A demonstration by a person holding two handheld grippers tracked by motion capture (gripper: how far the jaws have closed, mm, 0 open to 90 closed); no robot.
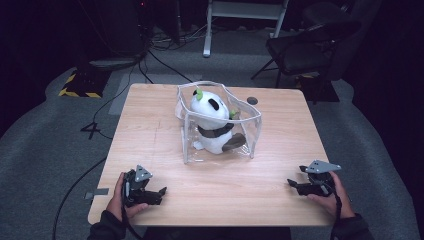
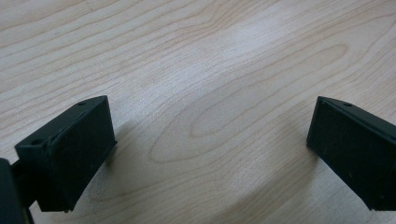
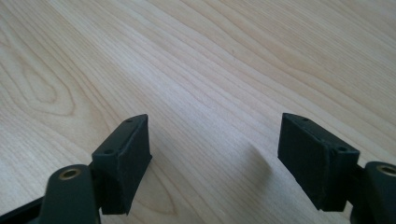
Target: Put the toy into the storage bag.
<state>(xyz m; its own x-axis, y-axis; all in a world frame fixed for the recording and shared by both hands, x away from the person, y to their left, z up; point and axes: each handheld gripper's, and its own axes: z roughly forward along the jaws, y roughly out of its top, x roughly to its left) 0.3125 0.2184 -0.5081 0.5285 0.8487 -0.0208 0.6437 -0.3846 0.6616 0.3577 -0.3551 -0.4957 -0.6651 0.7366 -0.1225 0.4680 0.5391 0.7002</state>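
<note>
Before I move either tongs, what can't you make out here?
- Panda plush, high view: its front faces away, and the clear bag's glare blurs its lower body.
- Bag's opening or closure: too small to tell.
- Dark round mark on the table: hole or object, unclear.

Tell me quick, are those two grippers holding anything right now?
Left gripper: open, holding nothing, above bare table.
Right gripper: open, holding nothing.

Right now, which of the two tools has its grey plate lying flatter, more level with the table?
The right tool, at the table's near right corner. Its grey plate lies almost level, while the left tool's plate stands tilted up.
</note>
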